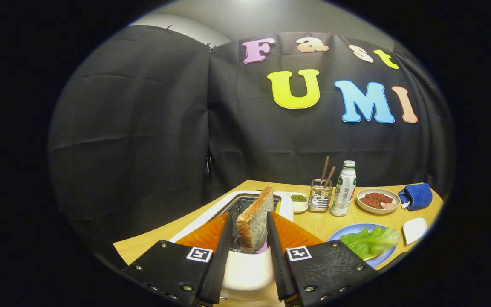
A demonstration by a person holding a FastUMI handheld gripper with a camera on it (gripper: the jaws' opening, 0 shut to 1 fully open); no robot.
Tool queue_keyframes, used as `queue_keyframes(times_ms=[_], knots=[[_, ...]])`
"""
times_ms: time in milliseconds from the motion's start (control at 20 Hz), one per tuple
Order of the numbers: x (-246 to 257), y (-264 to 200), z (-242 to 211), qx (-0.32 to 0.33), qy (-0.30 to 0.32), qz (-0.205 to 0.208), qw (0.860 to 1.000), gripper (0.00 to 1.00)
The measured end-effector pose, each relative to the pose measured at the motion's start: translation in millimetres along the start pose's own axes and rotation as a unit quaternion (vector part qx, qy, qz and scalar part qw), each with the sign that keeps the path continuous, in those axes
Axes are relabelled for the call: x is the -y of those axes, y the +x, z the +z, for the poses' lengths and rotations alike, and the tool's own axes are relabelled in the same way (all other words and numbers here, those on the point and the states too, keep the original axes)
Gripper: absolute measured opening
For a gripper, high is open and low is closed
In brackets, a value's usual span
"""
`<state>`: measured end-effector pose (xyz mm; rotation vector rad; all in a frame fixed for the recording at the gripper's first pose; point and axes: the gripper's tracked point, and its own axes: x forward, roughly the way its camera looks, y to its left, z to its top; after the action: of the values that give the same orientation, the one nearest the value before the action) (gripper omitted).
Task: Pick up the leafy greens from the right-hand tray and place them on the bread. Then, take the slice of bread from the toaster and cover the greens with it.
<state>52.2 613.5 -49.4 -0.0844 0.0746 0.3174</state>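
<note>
My gripper (250,221) is shut on a slice of toasted bread (254,219), both fingers pressing its flat sides. The slice stands upright, lifted just above the slot of the white toaster (286,204), which lies directly below and beyond the fingers. To the right of the fingers sits a blue plate (348,232) carrying the leafy greens (371,241); a thin edge of bread peeks out beneath the leaves.
Beyond the toaster stand a small dish of green bits (298,198), a metal holder with chopsticks (320,196) and a white bottle (343,189). Farther right are a bowl of red meat (377,200), a blue cloth (417,196) and a small white dish (414,229).
</note>
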Motion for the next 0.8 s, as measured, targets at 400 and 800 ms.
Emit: queue_keyframes(times_ms=[400,800], knots=[[-1,12,0,-0.008,-0.021,-0.006,1.0,0.09],[13,-2,32,0.022,-0.02,0.02,0.999,0.08]])
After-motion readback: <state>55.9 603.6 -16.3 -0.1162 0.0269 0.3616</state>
